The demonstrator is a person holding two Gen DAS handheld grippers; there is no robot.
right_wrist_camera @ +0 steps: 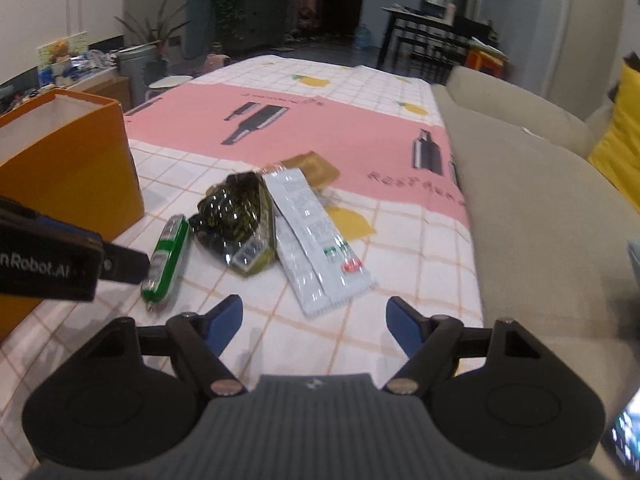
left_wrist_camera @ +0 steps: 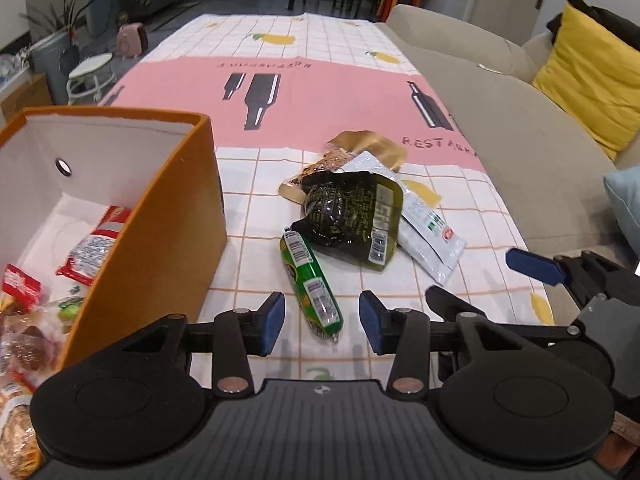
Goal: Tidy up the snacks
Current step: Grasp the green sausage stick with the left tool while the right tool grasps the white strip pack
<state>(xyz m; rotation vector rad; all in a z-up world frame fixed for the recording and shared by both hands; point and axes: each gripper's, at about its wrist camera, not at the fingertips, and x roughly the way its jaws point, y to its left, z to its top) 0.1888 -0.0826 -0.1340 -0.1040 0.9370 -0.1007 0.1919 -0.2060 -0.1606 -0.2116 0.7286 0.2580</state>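
The left gripper (left_wrist_camera: 322, 322) has its blue-padded fingers (left_wrist_camera: 273, 322) spread with nothing pinched; the near end of the green sausage stick (left_wrist_camera: 311, 284) lies in the gap between them on the desk (left_wrist_camera: 256, 208), and neither pad presses on it. The right gripper (right_wrist_camera: 314, 326) has its fingers (right_wrist_camera: 226, 320) spread wider and hangs over bare checked cloth, holding nothing. Just ahead of it lies the white sachet (right_wrist_camera: 316, 240), whose near end points toward the gap. The dark green packet (right_wrist_camera: 240, 224) sits left of the sachet and partly over it, and the gold wrapper (right_wrist_camera: 310, 170) pokes out behind, mostly covered. To the left of the left fingers stands the orange box (left_wrist_camera: 160, 216), open at the top, with red-and-white snack packs (left_wrist_camera: 94, 246) inside; its near part is cut off by the frame and by the gripper body, so the lower contents are hard to make out. The right wrist view is blurred, and print on the packets cannot be read. The desk's right edge meets the beige sofa (right_wrist_camera: 540, 216) close beside the right fingers; beyond the pile the pink-banded cloth lies open.
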